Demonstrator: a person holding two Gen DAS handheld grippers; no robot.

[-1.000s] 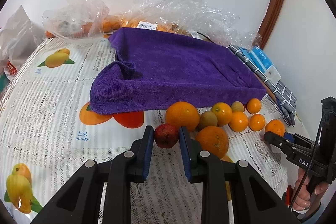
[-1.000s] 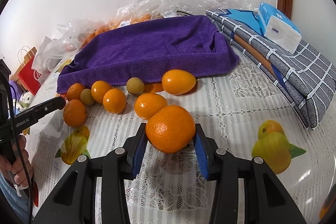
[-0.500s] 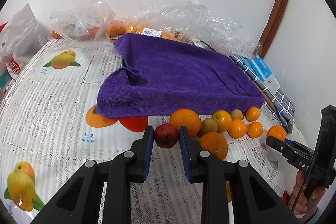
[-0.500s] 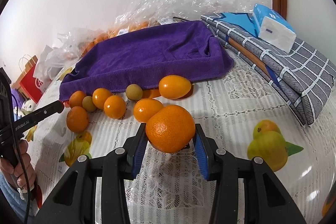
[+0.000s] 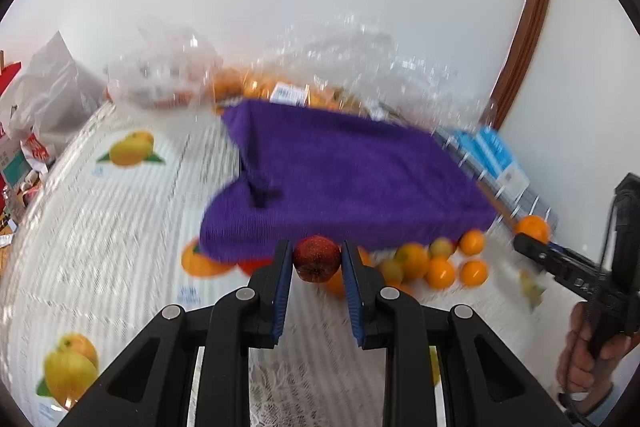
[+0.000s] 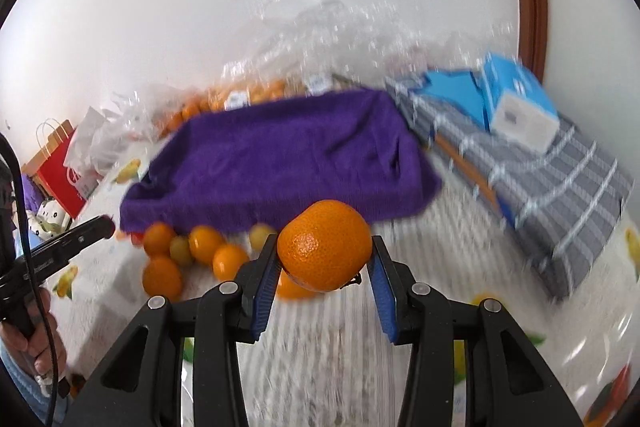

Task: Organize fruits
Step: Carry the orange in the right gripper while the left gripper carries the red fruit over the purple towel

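Now | my left gripper [image 5: 316, 261] clamps a small red fruit [image 5: 317, 258] | right gripper [image 6: 324, 259] grips an orange [image 6: 325, 245] | loose citrus [image 6: 188, 253] along purple towel's [image 6: 280, 163] near edge unsorted

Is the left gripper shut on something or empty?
Shut on fruit: the left gripper has its blue pads pressed against both sides of a small dark red round fruit.

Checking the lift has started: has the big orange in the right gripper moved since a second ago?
Yes. The orange, clamped in the right gripper, has risen: it now overlaps the purple towel's front edge instead of the tablecloth.
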